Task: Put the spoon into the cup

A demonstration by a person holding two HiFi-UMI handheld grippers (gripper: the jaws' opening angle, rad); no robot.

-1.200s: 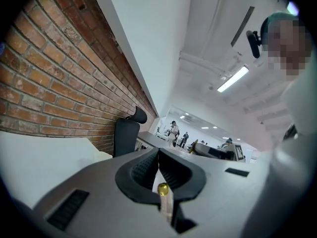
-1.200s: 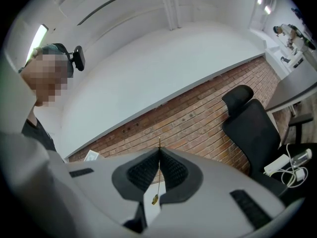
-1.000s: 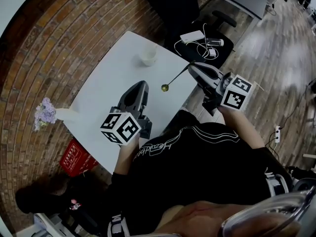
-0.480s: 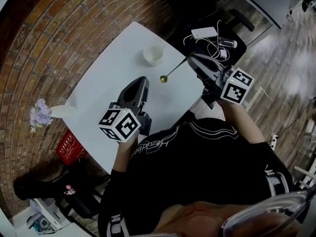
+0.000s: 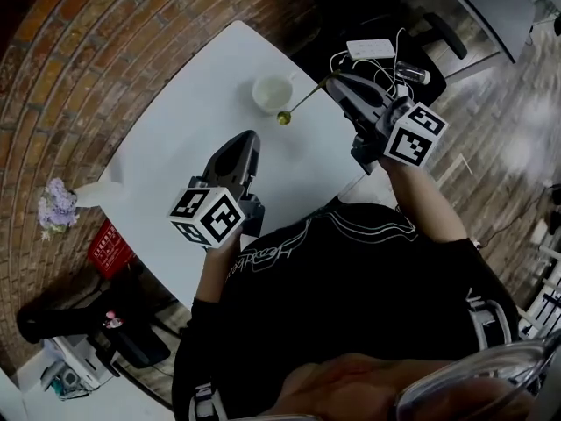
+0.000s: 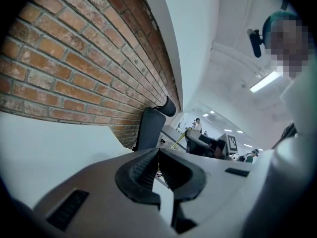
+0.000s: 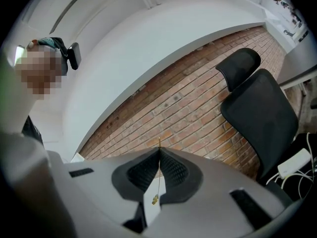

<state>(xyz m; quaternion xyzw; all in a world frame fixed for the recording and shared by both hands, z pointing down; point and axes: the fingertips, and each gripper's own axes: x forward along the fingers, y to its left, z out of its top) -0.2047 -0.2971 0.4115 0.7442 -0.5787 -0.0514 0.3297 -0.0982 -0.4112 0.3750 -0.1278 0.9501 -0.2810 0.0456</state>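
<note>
A white cup [image 5: 273, 92] stands at the far side of the white table [image 5: 175, 182]. My right gripper [image 5: 336, 80] is shut on the handle of a thin gold spoon [image 5: 302, 102]. The spoon slants down to the left, and its bowl hangs just beside the cup's near rim, above the table. In the right gripper view the handle [image 7: 158, 170] runs between the closed jaws of the right gripper [image 7: 159, 150]. My left gripper [image 5: 248, 139] hovers over the middle of the table, shut and holding nothing. From the left gripper [image 6: 158, 150] the spoon [image 6: 176, 142] shows far off.
A black office chair [image 5: 386, 24] behind the table carries a white power bank [image 5: 369, 48] and cables. A vase of purple flowers [image 5: 51, 207] stands at the table's left corner. A red box [image 5: 105, 248] lies below it, and brick surrounds the table.
My right gripper has carried the spoon left toward the cup, so its bowl is now beside the rim. The left gripper has kept its place over the table.
</note>
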